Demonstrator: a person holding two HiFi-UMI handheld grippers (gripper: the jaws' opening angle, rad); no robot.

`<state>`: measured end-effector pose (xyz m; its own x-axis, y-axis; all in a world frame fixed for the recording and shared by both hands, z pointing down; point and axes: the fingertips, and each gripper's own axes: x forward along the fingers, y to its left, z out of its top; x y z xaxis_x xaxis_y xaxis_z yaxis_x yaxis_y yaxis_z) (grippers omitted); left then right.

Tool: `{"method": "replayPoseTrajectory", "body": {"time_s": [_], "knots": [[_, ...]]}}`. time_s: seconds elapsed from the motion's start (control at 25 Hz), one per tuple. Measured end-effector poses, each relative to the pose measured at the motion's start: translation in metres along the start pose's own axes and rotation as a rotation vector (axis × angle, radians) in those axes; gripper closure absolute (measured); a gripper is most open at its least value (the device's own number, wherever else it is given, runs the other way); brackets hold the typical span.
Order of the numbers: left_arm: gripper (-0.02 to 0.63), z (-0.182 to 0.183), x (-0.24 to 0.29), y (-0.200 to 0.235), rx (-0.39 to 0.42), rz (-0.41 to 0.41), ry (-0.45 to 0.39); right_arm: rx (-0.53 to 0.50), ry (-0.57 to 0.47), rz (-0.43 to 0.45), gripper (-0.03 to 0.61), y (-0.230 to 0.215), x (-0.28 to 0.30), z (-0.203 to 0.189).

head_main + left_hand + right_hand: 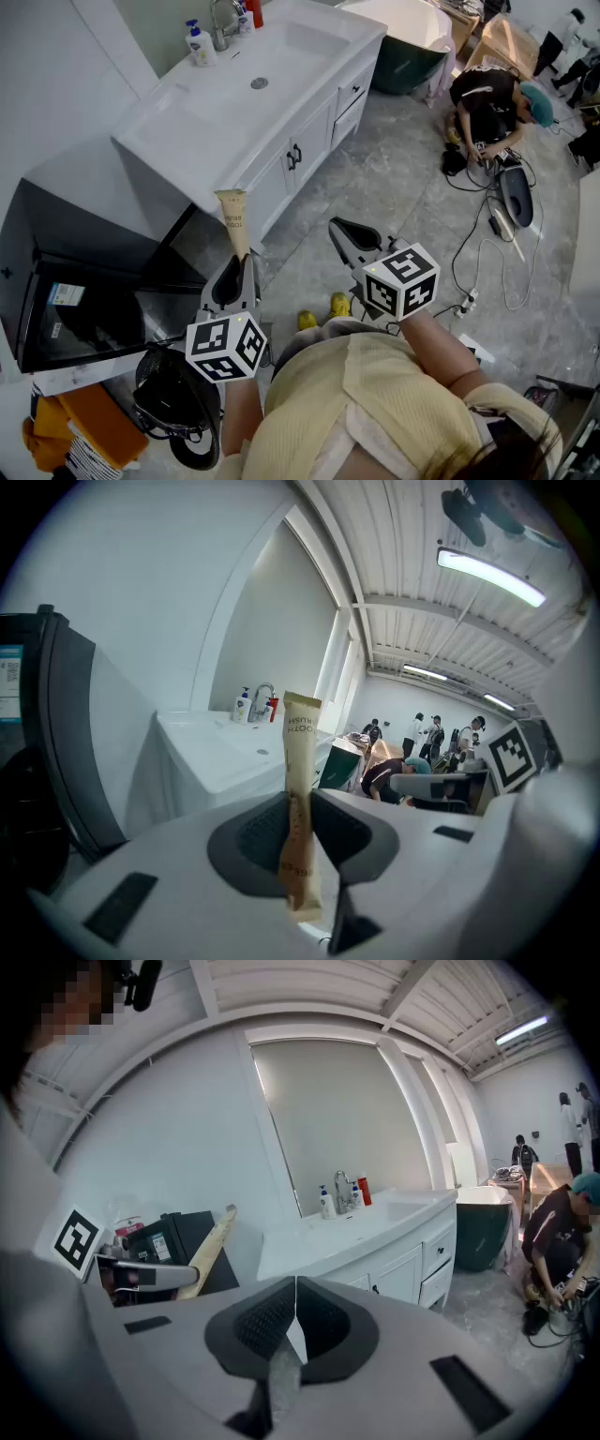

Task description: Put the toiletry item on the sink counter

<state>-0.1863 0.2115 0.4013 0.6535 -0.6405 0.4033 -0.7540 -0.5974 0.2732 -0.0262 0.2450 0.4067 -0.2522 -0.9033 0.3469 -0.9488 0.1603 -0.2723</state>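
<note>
Toothbrush packet (233, 221) | lower end clamped in left tool (232, 279), rest sticking out past jaws, short of sink table (159, 131) | judged light, flat, bendy, slick wrapper; grip flat faces near middle | right tool (354, 240) jaws together, empty

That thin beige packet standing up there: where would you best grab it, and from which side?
Probably low down, across its two flat faces, coming from below. The packet is thin and flat, so the pads can press broadly there. The left gripper holds it just so, upright.
</note>
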Motion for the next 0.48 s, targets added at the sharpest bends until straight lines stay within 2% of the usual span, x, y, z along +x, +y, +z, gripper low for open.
{"method": "replayPoseTrajectory", "body": {"time_s": [0.24,0.48], "knots": [[0.509,-0.0043,-0.0003,-0.0048,0.001,-0.002,0.008,-0.010,0.013,-0.025,0.549,-0.0065,-0.0003,-0.0047],[0.509,-0.0028,0.0020,0.0008,-0.023,0.011,0.002,0.003,0.015,0.014,0.549,-0.0026,0.0091,-0.0003]]}}
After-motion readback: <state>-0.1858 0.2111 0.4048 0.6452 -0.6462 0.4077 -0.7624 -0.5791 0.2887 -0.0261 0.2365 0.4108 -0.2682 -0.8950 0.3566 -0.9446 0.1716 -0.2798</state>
